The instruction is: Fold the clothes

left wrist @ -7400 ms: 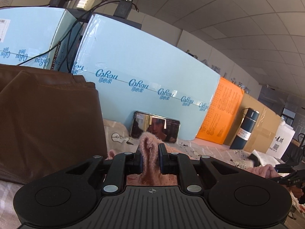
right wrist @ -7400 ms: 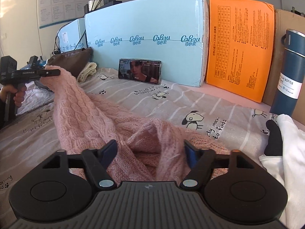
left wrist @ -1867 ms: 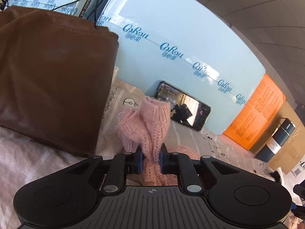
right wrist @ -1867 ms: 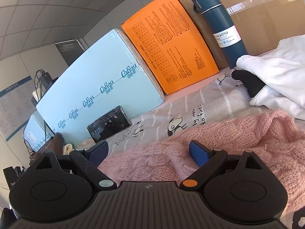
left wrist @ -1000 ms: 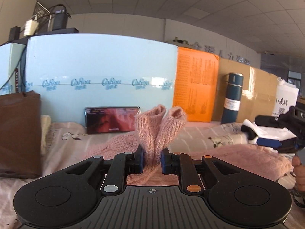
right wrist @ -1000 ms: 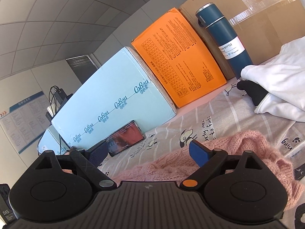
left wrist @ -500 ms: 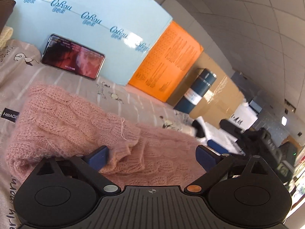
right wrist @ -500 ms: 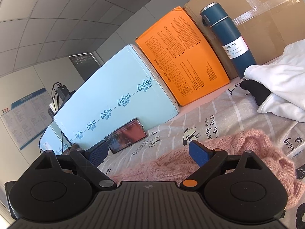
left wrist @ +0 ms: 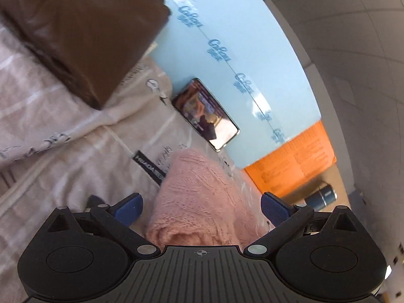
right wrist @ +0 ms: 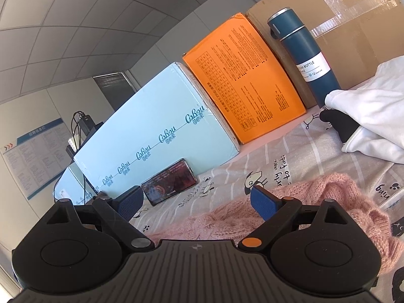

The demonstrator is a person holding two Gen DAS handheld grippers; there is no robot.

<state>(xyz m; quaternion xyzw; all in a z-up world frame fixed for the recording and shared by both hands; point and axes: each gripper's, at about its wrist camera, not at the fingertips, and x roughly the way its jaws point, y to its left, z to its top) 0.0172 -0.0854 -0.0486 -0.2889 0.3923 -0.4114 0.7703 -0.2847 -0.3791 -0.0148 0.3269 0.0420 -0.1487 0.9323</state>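
A pink knitted sweater (left wrist: 202, 202) lies folded over on the printed grey bedsheet (left wrist: 63, 151). My left gripper (left wrist: 199, 208) is open just above its rolled near edge, one blue finger on each side, touching nothing. In the right wrist view the same pink sweater (right wrist: 328, 202) lies flat, bunched at the right. My right gripper (right wrist: 197, 204) is open and empty above its near part. A white garment (right wrist: 373, 121) with a black cuff lies at the far right.
A phone (left wrist: 205, 113) leans against a light blue box (left wrist: 227, 38); it also shows in the right wrist view (right wrist: 169, 181). A brown bag (left wrist: 83, 25) sits at the left. An orange box (right wrist: 242, 75), a blue bottle (right wrist: 303, 55) and a cardboard box (right wrist: 353, 25) line the back.
My left gripper, shut on a sleeve a second ago, let it go over the sweater's body and has swung left and tilted. My right gripper stays open, nearly still.
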